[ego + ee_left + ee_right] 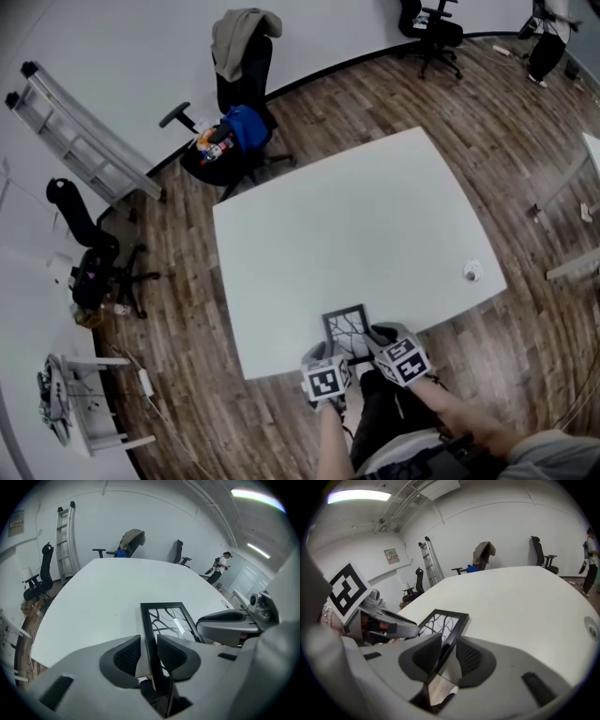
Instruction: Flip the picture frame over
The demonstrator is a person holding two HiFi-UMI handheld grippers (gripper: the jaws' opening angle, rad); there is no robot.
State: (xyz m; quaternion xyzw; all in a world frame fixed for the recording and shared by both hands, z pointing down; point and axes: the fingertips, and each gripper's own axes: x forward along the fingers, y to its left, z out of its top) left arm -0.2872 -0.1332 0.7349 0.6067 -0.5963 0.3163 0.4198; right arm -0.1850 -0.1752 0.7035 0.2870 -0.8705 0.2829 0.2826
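Left hand-held gripper (pixel 149 652) is standing with jaws parted, straddling the left edge of the picture frame (pixel 345 326), pads not pressing on it. Right hand-held gripper (pixel 449 651), jaws likewise parted, is straddling the right edge. Frame is lying branch-pattern side up at the near edge of the white desk (pixel 356 216)
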